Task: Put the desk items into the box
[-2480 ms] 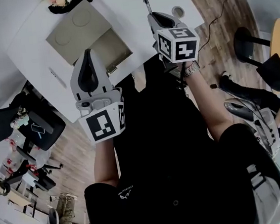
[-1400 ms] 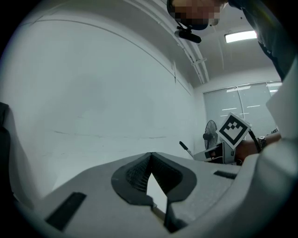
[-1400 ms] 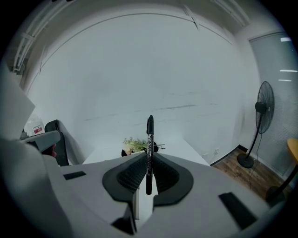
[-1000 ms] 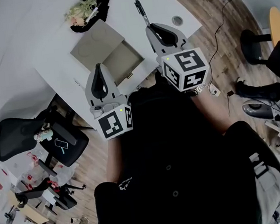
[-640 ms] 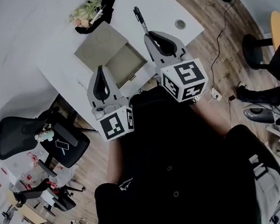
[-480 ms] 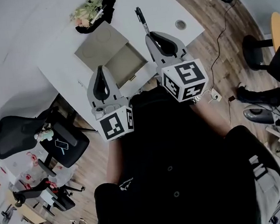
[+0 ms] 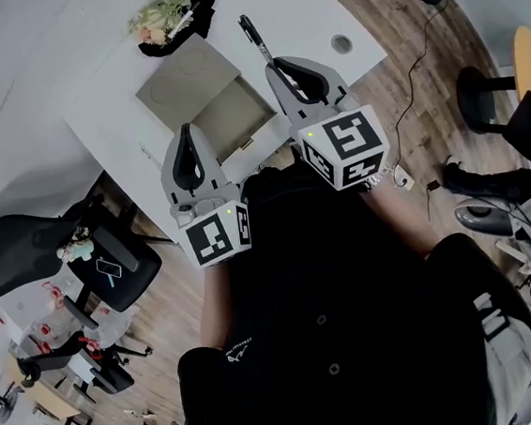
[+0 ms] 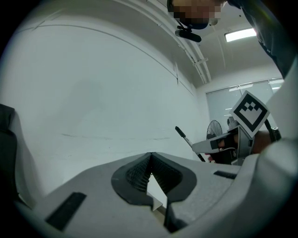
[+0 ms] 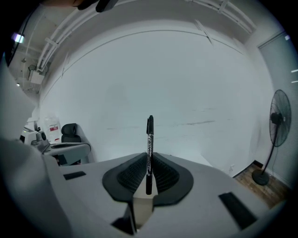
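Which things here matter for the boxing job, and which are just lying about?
Job: pen in right gripper; open box; left gripper, shut, empty; flower bunch on desk, possibly.
Lying about: office chair, floor cable, fan.

1. Left gripper (image 7: 185, 135): pale grey moulded shell that tapers to two jaws, with black ribbed pads (image 8: 137, 174) lining the inner faces.
2. Right gripper (image 7: 275, 64): the same grey shell and black ribbed lining. Its upper face has shallow black rectangular slots (image 9: 237, 204).
3. Marker cubes: a white cube with black square patterns sits at the near end of each gripper, the left cube (image 7: 216, 237) and the right cube (image 7: 344, 149).
4. Black top (image 7: 319, 277): short-sleeved, with a small white logo (image 7: 236, 363) near the left sleeve.
5. Metal wristband (image 7: 376, 180): worn on the right wrist.
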A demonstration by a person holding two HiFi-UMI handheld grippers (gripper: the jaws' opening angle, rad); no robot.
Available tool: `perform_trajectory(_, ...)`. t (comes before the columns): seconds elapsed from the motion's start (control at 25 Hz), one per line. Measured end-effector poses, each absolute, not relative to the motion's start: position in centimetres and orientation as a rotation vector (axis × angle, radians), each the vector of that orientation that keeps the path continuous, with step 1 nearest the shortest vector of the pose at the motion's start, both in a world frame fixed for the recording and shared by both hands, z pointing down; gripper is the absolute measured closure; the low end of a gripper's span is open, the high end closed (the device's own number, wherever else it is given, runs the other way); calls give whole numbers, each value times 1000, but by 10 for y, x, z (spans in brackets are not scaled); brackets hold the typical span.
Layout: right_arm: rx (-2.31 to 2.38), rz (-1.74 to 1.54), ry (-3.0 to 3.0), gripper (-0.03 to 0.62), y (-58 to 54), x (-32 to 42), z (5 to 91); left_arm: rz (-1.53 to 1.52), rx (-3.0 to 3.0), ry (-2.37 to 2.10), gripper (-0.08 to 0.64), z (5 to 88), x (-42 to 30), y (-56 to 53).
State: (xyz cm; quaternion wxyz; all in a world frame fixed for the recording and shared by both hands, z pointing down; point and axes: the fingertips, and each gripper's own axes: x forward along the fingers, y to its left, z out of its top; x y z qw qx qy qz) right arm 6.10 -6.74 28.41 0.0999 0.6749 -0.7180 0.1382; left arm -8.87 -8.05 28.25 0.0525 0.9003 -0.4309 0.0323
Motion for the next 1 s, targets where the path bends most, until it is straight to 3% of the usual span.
perform_trajectory(1.0, 988, -62, -2404, 552, -125, -61, 323, 81, 2355, -1827, 552, 288, -141, -101)
